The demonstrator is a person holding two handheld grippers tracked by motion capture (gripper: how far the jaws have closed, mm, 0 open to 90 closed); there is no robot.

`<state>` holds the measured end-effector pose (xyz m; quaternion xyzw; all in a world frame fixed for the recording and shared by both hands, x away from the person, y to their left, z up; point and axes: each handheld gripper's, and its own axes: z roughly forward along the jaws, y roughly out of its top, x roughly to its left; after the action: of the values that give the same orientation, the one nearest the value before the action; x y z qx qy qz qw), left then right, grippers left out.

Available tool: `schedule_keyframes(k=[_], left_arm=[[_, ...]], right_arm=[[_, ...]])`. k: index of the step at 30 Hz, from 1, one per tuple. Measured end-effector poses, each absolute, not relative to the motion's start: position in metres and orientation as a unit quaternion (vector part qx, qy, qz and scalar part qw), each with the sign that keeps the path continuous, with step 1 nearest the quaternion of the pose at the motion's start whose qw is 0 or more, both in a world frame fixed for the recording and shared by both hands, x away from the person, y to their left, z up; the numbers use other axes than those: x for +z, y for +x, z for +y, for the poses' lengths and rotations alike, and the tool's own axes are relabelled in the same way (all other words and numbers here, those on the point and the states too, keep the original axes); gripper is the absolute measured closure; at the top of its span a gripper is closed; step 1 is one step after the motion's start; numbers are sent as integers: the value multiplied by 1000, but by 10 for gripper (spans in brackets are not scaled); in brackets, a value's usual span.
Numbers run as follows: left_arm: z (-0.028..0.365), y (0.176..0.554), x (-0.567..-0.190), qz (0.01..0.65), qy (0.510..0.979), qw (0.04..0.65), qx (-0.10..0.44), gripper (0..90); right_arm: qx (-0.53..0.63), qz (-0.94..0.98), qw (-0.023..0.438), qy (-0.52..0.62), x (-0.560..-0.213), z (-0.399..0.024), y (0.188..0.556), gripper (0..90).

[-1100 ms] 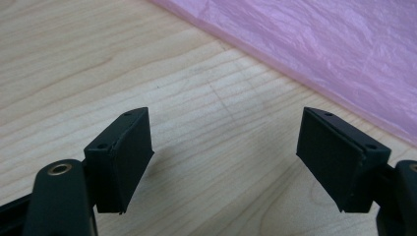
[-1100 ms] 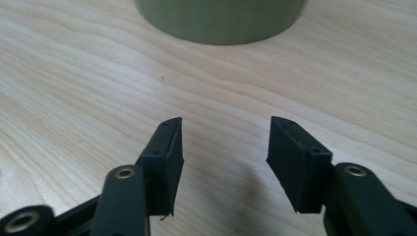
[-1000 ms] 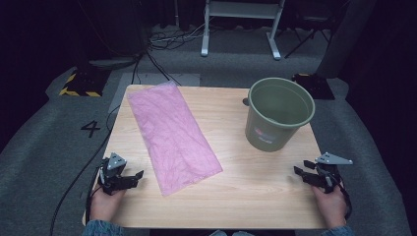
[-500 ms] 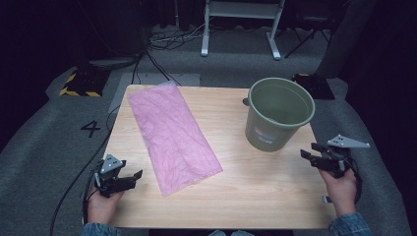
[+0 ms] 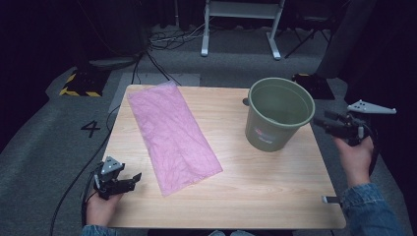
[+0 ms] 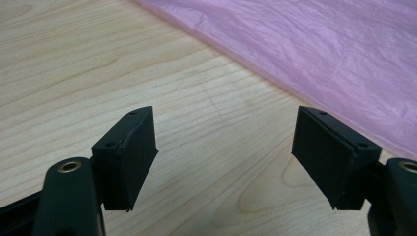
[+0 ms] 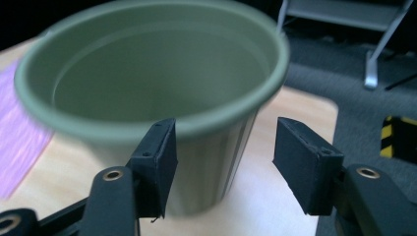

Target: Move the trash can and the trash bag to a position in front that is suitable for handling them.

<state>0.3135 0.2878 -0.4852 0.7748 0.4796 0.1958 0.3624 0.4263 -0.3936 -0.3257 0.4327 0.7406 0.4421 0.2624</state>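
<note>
A light wooden table (image 5: 275, 196) stands on grey carpet, with a pink plastic sheet (image 5: 172, 135) lying flat on its left half, running from the far left corner toward the near middle. A green bucket (image 5: 278, 115) stands upright on the far right part of the table, well apart from the sheet, its open mouth showing nothing inside. The left gripper (image 5: 129, 179) is held by the person's left hand (image 5: 101, 209) at the near left corner of the table, just left of the sheet's near end; in the left gripper view its jaws stand wide apart over bare wood and hold nothing, with the sheet's edge just beyond them. The right gripper (image 5: 322, 123) is held up by the right hand (image 5: 355, 157) beyond the table's right edge, pointing left at the bucket's rim; in the right gripper view its jaws are spread wide with nothing between them, the bucket's wall and rim close in front, slightly blurred. On the floor to the far left sits a black block with yellow and black hazard stripes (image 5: 78, 83), and a white metal frame (image 5: 241, 24) stands farther back.
</note>
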Motion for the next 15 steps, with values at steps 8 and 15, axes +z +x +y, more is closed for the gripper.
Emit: schedule_keyframes(k=[8,15], left_arm=[[289,314,-487,478,776,362,194,244],[287,315,-489,481,780,353,189,247]], right_arm=[[426,743,283,432,-326,-381,461,390],[402,751,282,441,-338,-370,487,387]])
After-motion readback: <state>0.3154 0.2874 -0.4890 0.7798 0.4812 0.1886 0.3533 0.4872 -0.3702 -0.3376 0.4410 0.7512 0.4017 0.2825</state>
